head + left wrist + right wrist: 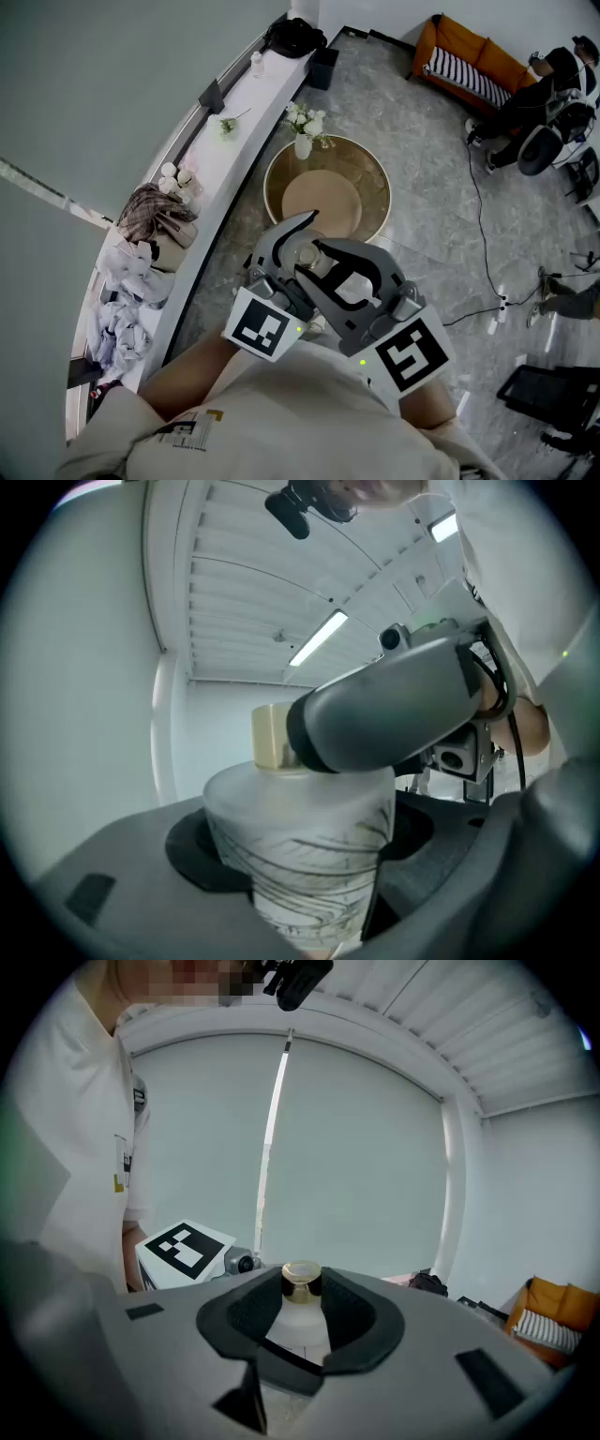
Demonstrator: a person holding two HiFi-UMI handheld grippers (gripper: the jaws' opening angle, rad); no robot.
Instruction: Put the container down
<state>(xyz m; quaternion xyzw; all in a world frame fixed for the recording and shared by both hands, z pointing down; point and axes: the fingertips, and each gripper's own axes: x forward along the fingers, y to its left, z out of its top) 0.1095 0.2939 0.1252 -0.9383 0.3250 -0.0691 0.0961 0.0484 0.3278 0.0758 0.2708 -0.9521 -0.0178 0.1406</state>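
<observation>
The container is a frosted white bottle (300, 855) with dark streaks and a gold cap (270, 738). I hold it close to my chest, above the floor. My left gripper (302, 874) is shut on the bottle's wide body, with a pad on each side. My right gripper (301, 1288) is shut on the gold cap (301, 1281), and its grey jaw crosses the top of the bottle in the left gripper view. In the head view the left gripper (298, 249) and the right gripper (343, 281) meet over the bottle, which is mostly hidden there.
A round gold-rimmed table (377, 178) stands just ahead, with a vase of white flowers (305, 131) at its far edge. A white ledge (239, 131) with a pile of clothes (150, 220) runs along the left. An orange sofa (469, 54), a seated person (548, 89) and a floor cable (483, 234) lie to the right.
</observation>
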